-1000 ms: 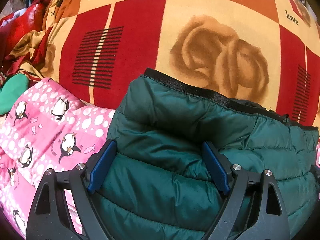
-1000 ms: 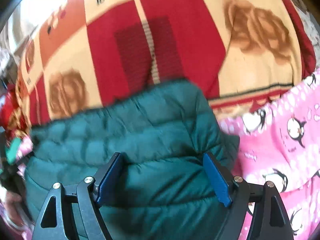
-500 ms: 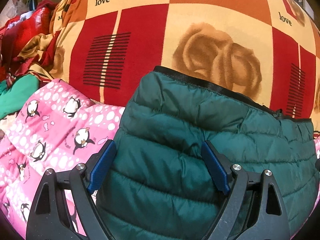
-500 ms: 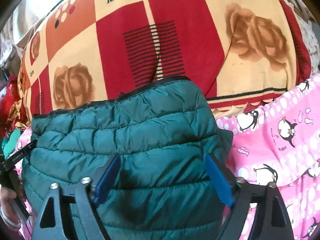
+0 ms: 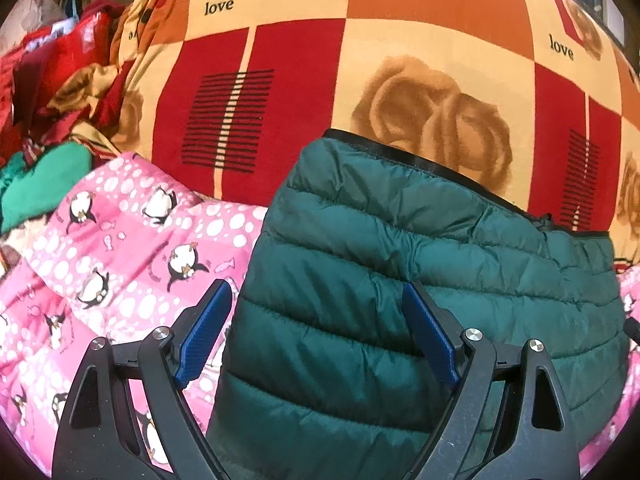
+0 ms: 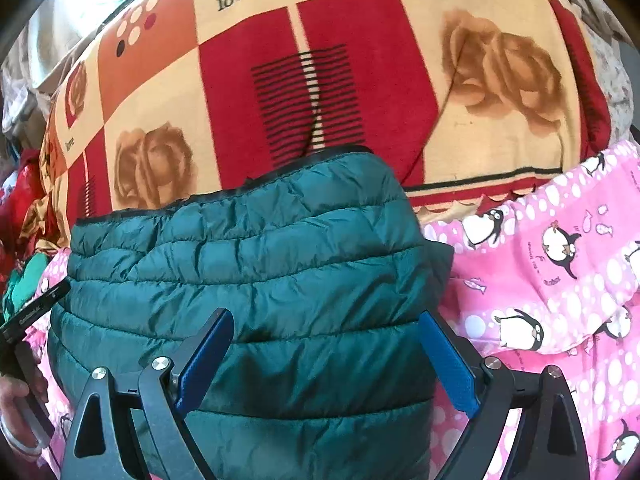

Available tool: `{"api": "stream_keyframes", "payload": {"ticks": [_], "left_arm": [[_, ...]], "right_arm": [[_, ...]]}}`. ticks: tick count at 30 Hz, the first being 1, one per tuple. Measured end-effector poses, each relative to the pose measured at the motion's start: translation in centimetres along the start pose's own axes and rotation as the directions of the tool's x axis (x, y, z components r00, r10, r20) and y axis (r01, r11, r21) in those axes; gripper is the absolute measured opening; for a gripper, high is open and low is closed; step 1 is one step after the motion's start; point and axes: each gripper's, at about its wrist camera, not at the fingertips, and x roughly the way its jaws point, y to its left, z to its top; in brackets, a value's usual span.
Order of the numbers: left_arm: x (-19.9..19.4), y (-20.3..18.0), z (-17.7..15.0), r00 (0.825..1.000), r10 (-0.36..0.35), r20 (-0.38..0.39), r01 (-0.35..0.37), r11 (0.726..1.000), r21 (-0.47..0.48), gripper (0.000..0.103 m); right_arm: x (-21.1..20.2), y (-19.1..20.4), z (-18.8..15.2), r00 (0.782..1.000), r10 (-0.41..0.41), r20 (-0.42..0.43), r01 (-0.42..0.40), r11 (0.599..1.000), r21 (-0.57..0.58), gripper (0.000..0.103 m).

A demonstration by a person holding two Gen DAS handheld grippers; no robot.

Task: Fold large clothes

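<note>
A bed is covered by a checked blanket in red, orange and cream, printed with roses and the word "love". Over its near part a pink penguin-print quilt is spread. A crumpled heap of red and gold cloth and a green cloth are seen at the bed's left edge. On the quilt and the blanket's near edge a dark green quilted jacket is laid, folded, its black-trimmed edge turned towards the far side of the bed. The left gripper is held wide open above the jacket's left edge, nothing being pinched between its blue pads. The right gripper is likewise spread wide over the jacket's right part, its pads apart from the fabric. In the right wrist view a hand is seen at the lower left.
</note>
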Motion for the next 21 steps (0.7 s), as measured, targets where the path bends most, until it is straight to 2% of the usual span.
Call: {"api": "stream_keyframes", "payload": {"ticks": [4,8,11,15,21], "left_arm": [[0.4,1.7,-0.1,0.997,-0.066,-0.029,0.064,0.996,-0.067,0.087],[1.4,3.5,-0.4,0.988,-0.142,-0.066,0.132,0.982,-0.134,0.087],[2.2,4.4,-0.7,0.976,-0.202,-0.085,0.185,0.967,-0.176,0.087],[3.0,5.0,-1.0,0.958,-0.266,-0.105,0.241,0.948,-0.21,0.089],[4.5,6.1,-1.5,0.921,-0.365,-0.138,0.317,0.907,-0.278,0.094]], "right_arm": [[0.3,-1.7,0.2,1.0,0.005,-0.008,-0.005,0.999,0.052,0.092],[1.3,-3.1,-0.1,0.999,0.026,-0.045,-0.022,0.995,0.098,0.092],[2.2,-4.0,-0.5,0.996,0.049,-0.069,-0.039,0.99,0.137,0.094],[3.4,-5.0,-0.8,0.992,0.086,-0.09,-0.069,0.982,0.177,0.102],[4.7,-5.5,-0.6,0.982,0.155,-0.112,-0.133,0.975,0.18,0.102]]}}
